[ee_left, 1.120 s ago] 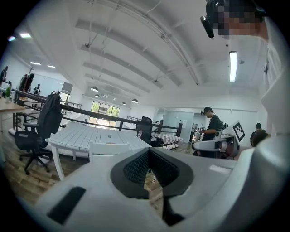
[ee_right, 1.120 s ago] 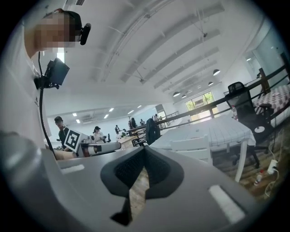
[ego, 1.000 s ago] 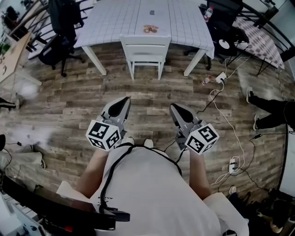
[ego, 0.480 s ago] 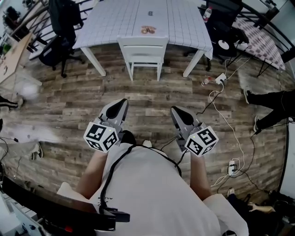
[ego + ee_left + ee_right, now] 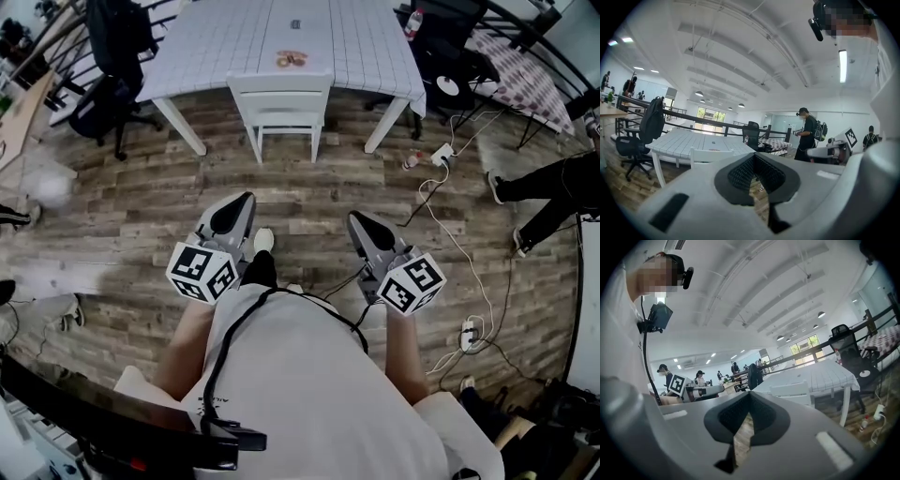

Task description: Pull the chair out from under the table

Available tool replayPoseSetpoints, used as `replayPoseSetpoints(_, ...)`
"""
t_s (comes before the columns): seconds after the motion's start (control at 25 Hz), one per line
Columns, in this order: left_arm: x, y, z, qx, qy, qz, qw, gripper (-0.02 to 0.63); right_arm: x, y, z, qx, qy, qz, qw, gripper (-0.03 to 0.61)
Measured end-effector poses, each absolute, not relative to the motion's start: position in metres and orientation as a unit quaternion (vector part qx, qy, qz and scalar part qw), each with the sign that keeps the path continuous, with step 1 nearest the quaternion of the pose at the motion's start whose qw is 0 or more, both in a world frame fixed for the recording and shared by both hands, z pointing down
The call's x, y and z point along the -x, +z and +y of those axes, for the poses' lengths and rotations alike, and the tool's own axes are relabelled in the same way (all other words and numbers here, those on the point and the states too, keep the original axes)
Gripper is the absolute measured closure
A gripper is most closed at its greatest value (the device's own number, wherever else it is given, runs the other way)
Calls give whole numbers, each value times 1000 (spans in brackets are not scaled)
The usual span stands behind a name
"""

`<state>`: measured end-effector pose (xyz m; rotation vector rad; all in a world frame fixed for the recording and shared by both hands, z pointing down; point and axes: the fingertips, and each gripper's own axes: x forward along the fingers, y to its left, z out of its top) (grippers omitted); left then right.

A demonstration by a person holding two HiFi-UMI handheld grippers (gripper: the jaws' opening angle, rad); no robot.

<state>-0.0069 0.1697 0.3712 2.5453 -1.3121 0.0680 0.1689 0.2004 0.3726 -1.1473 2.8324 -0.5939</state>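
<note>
chair (image 5: 279,101) still sits tucked under the table (image 5: 216,42), well ahead of me. since a second ago my shoe (image 5: 263,240) has stepped forward, so i judge i'm only closing in. left hand-held gripper (image 5: 242,202) and right hand-held gripper (image 5: 361,223) are both shut and empty. nothing blocks the way; a cable (image 5: 450,220) and bottle (image 5: 410,161) lie off right.

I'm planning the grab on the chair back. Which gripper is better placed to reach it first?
Left, slightly. The left gripper sits more nearly in line with the chair tucked under the table; the right gripper is farther off to the side. Both are shut, empty and well short of it.
</note>
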Motion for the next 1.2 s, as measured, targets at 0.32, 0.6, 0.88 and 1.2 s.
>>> replayPoseSetpoints(0.32, 20, 372, 134, -881, 25, -457, 122, 606, -163, 370, 176, 377, -182, 908, 24, 572)
replayPoseSetpoints(0.6, 41, 380, 75, -884, 23, -449, 128, 606, -144, 377, 127, 389, -190, 901, 30, 572)
replayPoseSetpoints(0.88, 63, 398, -8, -890, 51, -430, 142, 606, -117, 381, 39, 404, -192, 894, 24, 572)
replayPoseSetpoints(1.2, 87, 401, -106, -903, 71, -396, 149, 606, -84, 377, -58, 415, -245, 874, 61, 571)
